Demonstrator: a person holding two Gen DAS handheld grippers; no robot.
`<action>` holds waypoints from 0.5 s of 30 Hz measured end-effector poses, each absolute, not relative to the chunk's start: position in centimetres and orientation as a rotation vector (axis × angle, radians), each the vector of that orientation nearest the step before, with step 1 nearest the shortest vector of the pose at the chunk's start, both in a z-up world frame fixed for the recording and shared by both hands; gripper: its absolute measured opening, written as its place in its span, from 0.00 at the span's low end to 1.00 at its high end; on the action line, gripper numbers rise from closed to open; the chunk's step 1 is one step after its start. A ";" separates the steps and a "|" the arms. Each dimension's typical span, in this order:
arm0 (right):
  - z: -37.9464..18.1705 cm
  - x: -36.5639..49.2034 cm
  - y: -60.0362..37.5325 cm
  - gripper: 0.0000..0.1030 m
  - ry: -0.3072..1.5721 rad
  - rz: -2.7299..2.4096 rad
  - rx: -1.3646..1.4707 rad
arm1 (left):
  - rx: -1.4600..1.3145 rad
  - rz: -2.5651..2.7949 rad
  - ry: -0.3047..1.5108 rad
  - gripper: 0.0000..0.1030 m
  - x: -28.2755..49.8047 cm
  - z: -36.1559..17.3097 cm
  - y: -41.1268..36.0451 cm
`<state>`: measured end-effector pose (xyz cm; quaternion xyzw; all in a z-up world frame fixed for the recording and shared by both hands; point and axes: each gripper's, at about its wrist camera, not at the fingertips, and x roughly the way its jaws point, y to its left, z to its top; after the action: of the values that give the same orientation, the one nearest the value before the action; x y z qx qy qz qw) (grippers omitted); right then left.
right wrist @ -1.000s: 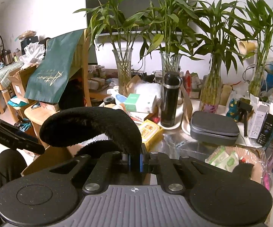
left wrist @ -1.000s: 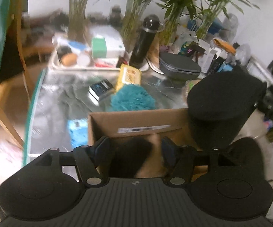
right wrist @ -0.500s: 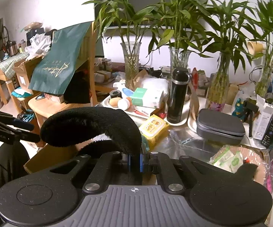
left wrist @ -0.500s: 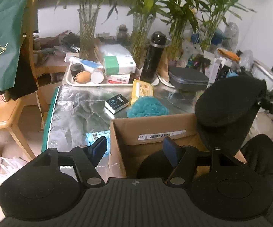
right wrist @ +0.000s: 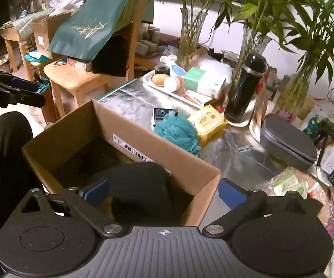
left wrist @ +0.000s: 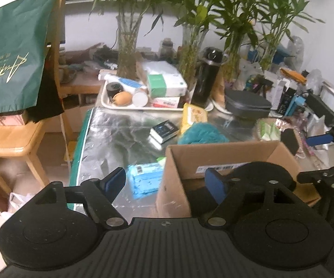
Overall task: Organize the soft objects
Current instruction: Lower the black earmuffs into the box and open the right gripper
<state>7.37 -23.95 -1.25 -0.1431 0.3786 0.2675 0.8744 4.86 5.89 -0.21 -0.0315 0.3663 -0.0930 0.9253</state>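
Observation:
An open cardboard box (right wrist: 157, 153) stands at the near edge of the silver-covered table; it also shows in the left wrist view (left wrist: 225, 155). A black plush slipper (right wrist: 141, 185) lies inside the box, also visible in the left wrist view (left wrist: 262, 173). My right gripper (right wrist: 164, 191) is open above the box, empty. My left gripper (left wrist: 165, 181) is open and empty over the box's left wall. A teal mesh sponge (right wrist: 178, 132) lies on the table just behind the box, seen in the left wrist view too (left wrist: 201, 134).
A yellow wipes pack (right wrist: 207, 120), a small dark box (left wrist: 164, 131), a blue packet (left wrist: 143, 178), a black bottle (right wrist: 245, 88), a grey case (right wrist: 287, 141), a white tray (left wrist: 143, 102) and vases crowd the table. A wooden chair (left wrist: 16, 139) stands left.
My right gripper opened and released the black slipper into the box. My left gripper widened and drew back to the left.

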 end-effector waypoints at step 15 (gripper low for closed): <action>-1.8 8.9 -26.6 1.00 0.814 0.473 -0.125 | -0.040 -0.246 0.846 0.73 5.8 -2.3 7.5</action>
<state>8.93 -26.59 -1.84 -0.0601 0.3918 0.2277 0.8894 5.85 7.49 -2.26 -0.0195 0.4095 -0.1189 0.9043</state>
